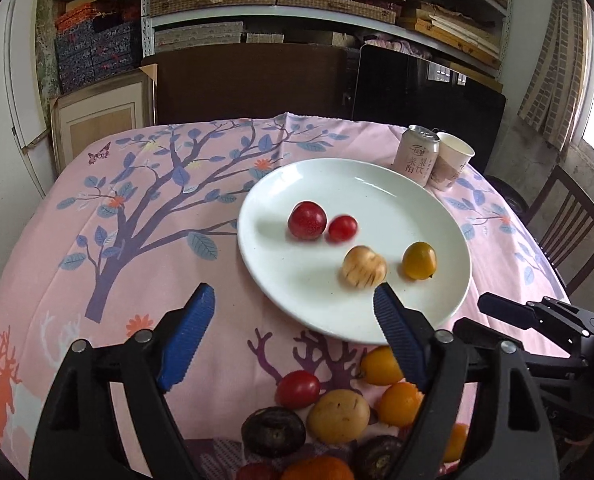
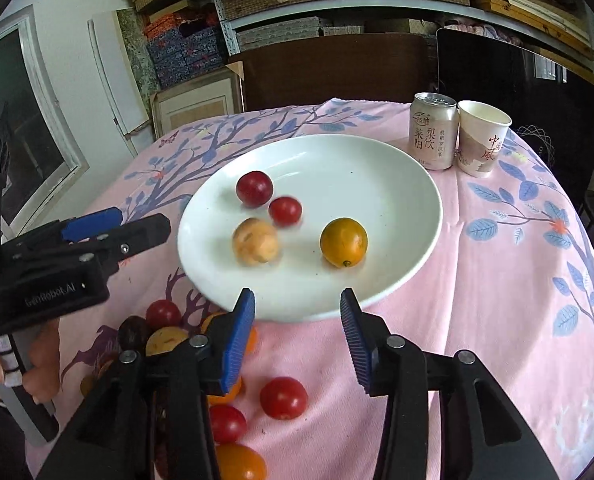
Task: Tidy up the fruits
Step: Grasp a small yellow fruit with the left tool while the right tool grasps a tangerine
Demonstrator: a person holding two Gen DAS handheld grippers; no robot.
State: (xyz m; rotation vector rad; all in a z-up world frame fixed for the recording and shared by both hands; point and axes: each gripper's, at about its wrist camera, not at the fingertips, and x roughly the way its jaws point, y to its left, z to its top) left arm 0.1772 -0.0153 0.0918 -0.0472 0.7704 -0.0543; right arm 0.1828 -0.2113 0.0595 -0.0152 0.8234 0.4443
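Note:
A white plate (image 1: 281, 184) (image 2: 377, 168) holds a dark red plum (image 1: 307, 220) (image 2: 254, 188), a small red tomato (image 1: 342, 228) (image 2: 285, 211), a tan fruit (image 1: 363, 267) (image 2: 255, 241) that looks blurred, and an orange fruit (image 1: 419, 260) (image 2: 343, 242). A heap of loose fruits (image 1: 339, 416) (image 2: 283, 398) lies on the cloth in front of the plate. My left gripper (image 1: 293, 320) (image 2: 117, 224) is open and empty at the plate's near left edge. My right gripper (image 2: 297, 322) (image 1: 509, 308) is open and empty at the plate's front rim.
A drink can (image 1: 416, 155) (image 2: 433, 136) and a paper cup (image 1: 453, 162) (image 2: 481, 138) stand behind the plate at the back right. The pink patterned tablecloth (image 1: 97, 260) (image 2: 517, 280) covers the round table. Chairs and shelves stand behind.

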